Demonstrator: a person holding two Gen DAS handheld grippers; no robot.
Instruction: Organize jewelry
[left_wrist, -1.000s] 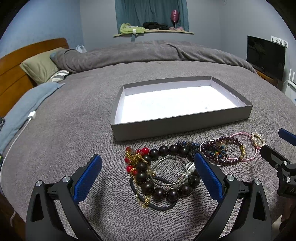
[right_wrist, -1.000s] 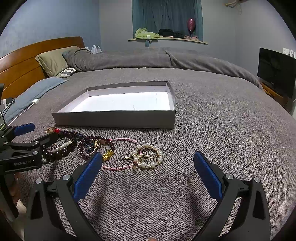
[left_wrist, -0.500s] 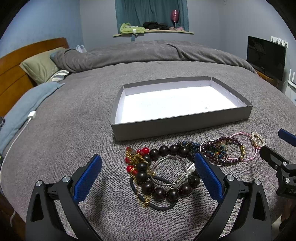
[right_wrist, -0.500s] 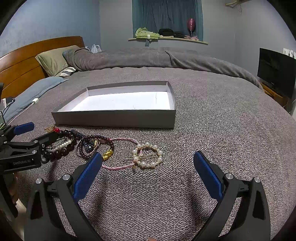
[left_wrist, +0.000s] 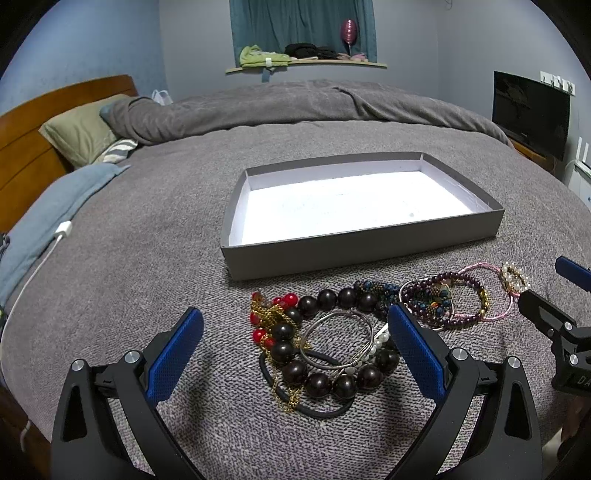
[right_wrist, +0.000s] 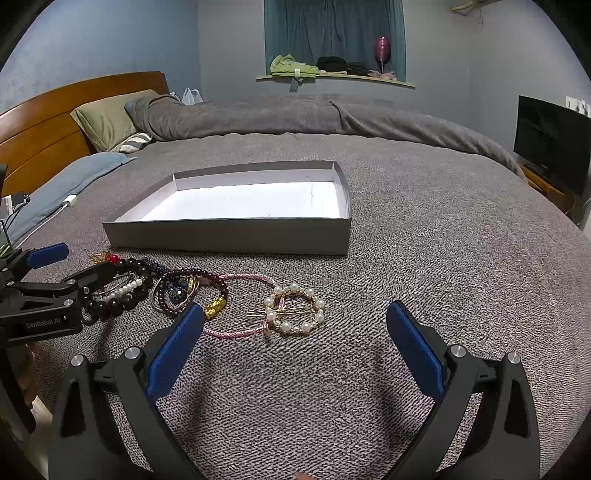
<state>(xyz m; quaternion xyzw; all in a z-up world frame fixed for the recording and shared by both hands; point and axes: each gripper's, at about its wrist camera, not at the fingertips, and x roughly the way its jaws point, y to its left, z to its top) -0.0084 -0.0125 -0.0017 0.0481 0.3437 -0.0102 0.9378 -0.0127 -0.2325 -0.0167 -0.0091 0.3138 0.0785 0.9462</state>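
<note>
A shallow grey box (left_wrist: 362, 251) with a white inside lies open on the grey bedspread, also seen as the grey box (right_wrist: 229, 236) from the right wrist. In front of it a heap of jewelry spreads out: a big dark-bead bracelet (left_wrist: 321, 380), a silver bangle (left_wrist: 336, 341), a red-bead and gold chain piece (left_wrist: 267, 317), purple bead bracelets (left_wrist: 439, 306), a pink cord (right_wrist: 236, 332) and a pearl ring clip (right_wrist: 295, 308). My left gripper (left_wrist: 291, 350) stands open over the dark beads. My right gripper (right_wrist: 295, 347) is open just short of the pearl clip.
The bed runs far back with a rumpled grey duvet (left_wrist: 295, 103), pillows (left_wrist: 81, 133) and a wooden headboard (left_wrist: 22, 147) at left. A blue cloth with a white charger cable (left_wrist: 55, 240) lies left. A dark TV (left_wrist: 532, 114) stands at right.
Hardly anything differs; both grippers stay open and almost still, and the jewelry has not moved.
</note>
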